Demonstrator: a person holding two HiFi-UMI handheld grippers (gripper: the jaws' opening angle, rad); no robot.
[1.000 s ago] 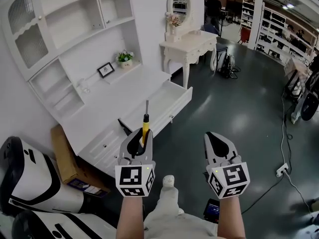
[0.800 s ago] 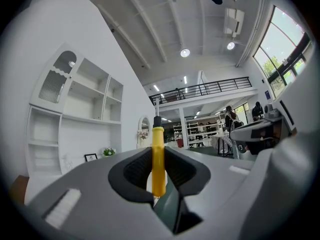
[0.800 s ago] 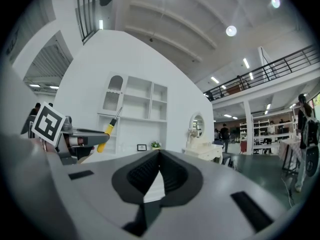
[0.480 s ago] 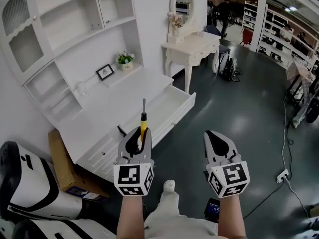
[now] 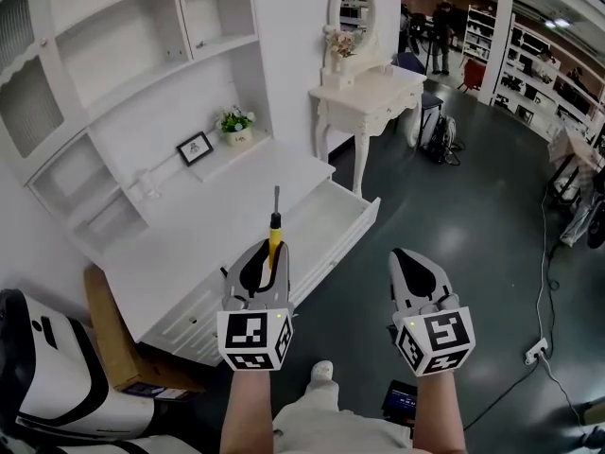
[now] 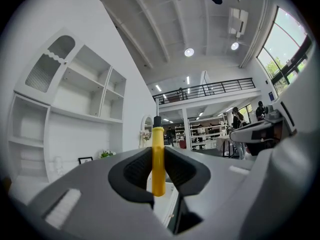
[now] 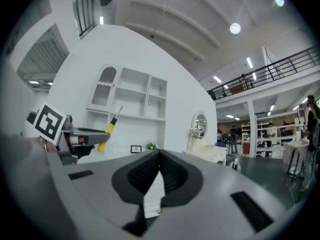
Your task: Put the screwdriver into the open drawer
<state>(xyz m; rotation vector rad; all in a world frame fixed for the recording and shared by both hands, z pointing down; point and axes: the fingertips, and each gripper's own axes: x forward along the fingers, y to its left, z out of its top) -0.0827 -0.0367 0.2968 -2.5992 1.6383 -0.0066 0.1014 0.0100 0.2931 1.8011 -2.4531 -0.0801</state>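
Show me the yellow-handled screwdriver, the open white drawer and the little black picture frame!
yellow-handled screwdriver (image 5: 275, 235): head view, handle.
open white drawer (image 5: 350, 236): head view, front panel.
little black picture frame (image 5: 194, 148): head view, centre.

The left gripper (image 5: 271, 250) is hiding the lower end of the screwdriver (image 5: 275, 225) between its jaws, and it is also covering the near end of the open drawer (image 5: 342, 237). The desk (image 5: 208, 225) is hiding much of a cardboard box (image 5: 106, 334). The picture's edge is cutting off a white-and-black machine (image 5: 47, 376). The right gripper (image 5: 411, 258) is partly covering a dark device (image 5: 401, 400) on the floor. The small picture frame (image 5: 194, 148) and the people (image 5: 442, 17) far back are showing too small to make out.
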